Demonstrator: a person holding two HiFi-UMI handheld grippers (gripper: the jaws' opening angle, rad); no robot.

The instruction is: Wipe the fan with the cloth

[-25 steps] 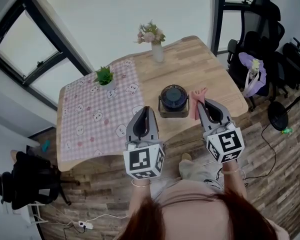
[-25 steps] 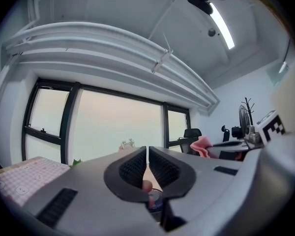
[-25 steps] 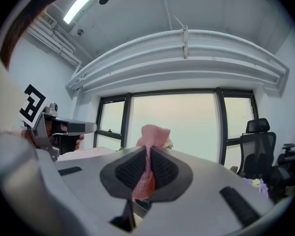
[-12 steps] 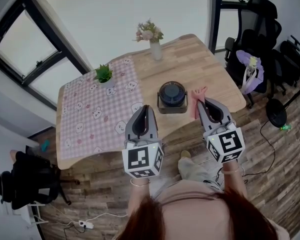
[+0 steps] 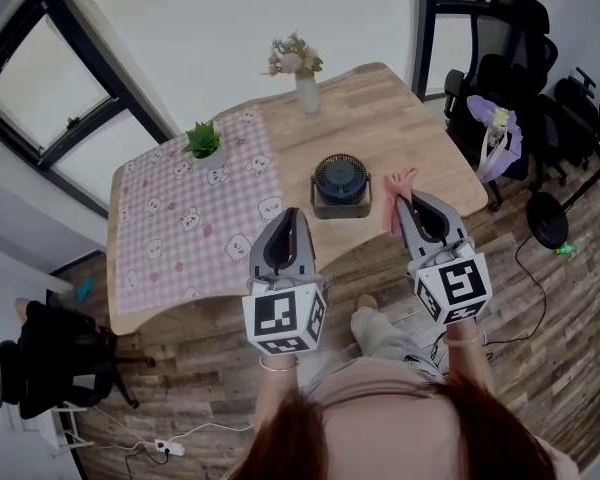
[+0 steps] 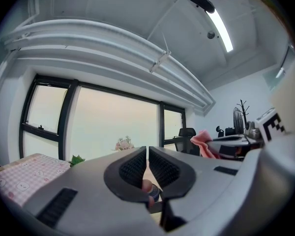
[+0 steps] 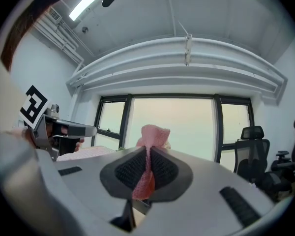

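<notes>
A small dark round fan [image 5: 341, 183] on a square base stands on the wooden table [image 5: 380, 118] near its front edge. My right gripper [image 5: 410, 200] is shut on a pink cloth [image 5: 397, 194], just right of the fan; in the right gripper view the cloth [image 7: 151, 151] sticks up between the pads. My left gripper [image 5: 289, 216] is shut and holds nothing, in front of the table and left of the fan. In the left gripper view a bit of the fan [image 6: 155, 192] shows low between the jaws, and the cloth [image 6: 206, 144] shows at right.
A pink chequered mat [image 5: 195, 218] covers the table's left half, with a small potted plant [image 5: 204, 143] on it. A vase of flowers [image 5: 302, 73] stands at the far edge. Black office chairs [image 5: 525, 68] crowd the right. Wooden floor lies below.
The view has shifted slightly, so the table and fan sit a little higher and to the left. Both grippers keep their places and grips.
</notes>
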